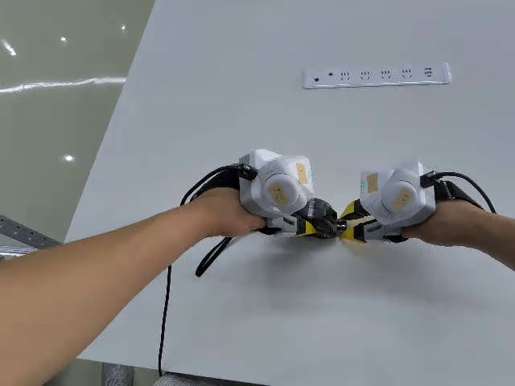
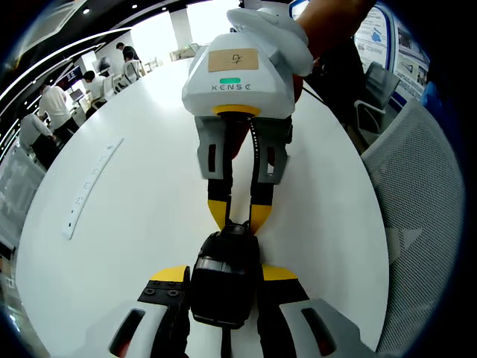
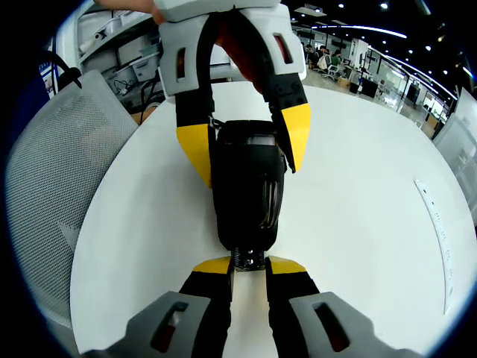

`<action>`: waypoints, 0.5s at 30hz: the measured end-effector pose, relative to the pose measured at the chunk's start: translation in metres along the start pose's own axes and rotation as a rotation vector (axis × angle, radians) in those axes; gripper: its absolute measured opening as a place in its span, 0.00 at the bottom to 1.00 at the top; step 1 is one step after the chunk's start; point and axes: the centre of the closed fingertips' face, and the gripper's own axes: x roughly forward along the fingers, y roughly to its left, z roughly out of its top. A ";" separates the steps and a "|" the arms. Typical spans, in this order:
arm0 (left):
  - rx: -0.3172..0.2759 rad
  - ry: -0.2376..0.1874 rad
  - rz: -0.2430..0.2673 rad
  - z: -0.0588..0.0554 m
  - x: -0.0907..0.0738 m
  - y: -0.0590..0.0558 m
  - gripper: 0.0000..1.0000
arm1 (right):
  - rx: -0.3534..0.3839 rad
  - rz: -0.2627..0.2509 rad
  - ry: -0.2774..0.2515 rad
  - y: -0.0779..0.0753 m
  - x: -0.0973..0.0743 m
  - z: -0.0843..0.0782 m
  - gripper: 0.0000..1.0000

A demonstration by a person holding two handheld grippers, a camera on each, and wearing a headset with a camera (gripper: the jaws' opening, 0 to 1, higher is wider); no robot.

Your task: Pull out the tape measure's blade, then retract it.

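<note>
A black tape measure [image 1: 323, 219] is held just above the white table [image 1: 241, 96], between the two grippers. My left gripper [image 2: 225, 273] is shut on its case [image 2: 226, 282], a yellow-tipped finger on each side. Facing it, my right gripper [image 3: 250, 265] is shut on the metal hook of the blade [image 3: 250, 259], right at the mouth of the case [image 3: 250, 186]. Hardly any blade shows between hook and case. In the head view the left gripper [image 1: 310, 226] and the right gripper [image 1: 352, 224] almost meet tip to tip.
A white power strip [image 1: 376, 75] lies flat at the far side of the table. Black cables [image 1: 170, 273] trail from the grippers toward the near edge. A grey mesh chair [image 2: 425, 224] stands beside the table. People sit at desks far behind.
</note>
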 end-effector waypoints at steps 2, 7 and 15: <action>0.004 0.004 -0.001 0.000 0.000 0.000 0.31 | -0.016 -0.003 0.001 0.001 0.000 0.000 0.13; 0.040 -0.007 -0.001 0.000 -0.001 -0.002 0.30 | -0.037 -0.004 0.003 0.000 -0.001 0.000 0.12; 0.033 0.007 -0.001 -0.001 0.000 -0.001 0.29 | -0.040 -0.020 -0.008 -0.001 -0.001 0.000 0.11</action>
